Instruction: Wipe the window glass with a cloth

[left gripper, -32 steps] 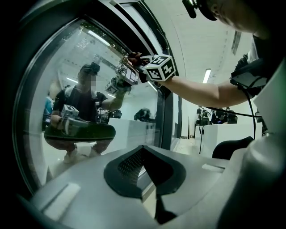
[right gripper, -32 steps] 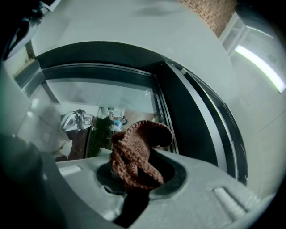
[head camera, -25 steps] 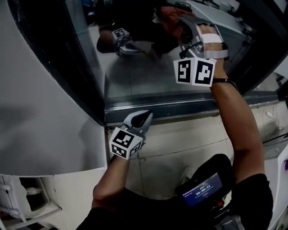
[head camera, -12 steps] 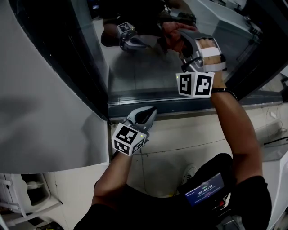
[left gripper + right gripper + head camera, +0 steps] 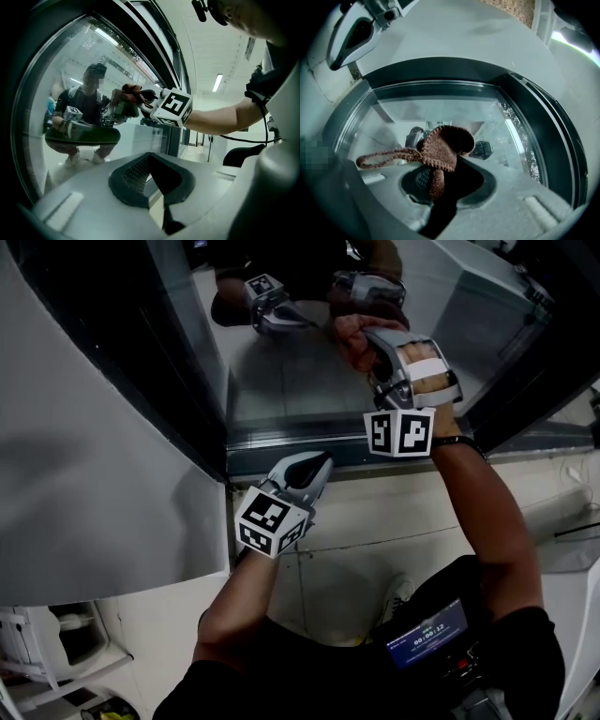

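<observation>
Right claw (image 5: 440, 180): closed on a brown knitted cloth (image 5: 443, 147), its loop strap (image 5: 379, 158) trailing to one side. The cloth is held up at the window glass (image 5: 440, 108). Contact looks likely, though I cannot quite confirm it presses flat.

Change over the last second: my right claw has drawn lower on the pane, nearer the bottom frame (image 5: 281, 454). I judge a downward wiping stroke is under way, with the lowest strip of glass still to do.

Left claw (image 5: 150, 174): jaws together, nothing between them, idle just below the frame, over the tiled floor (image 5: 375, 531).
</observation>
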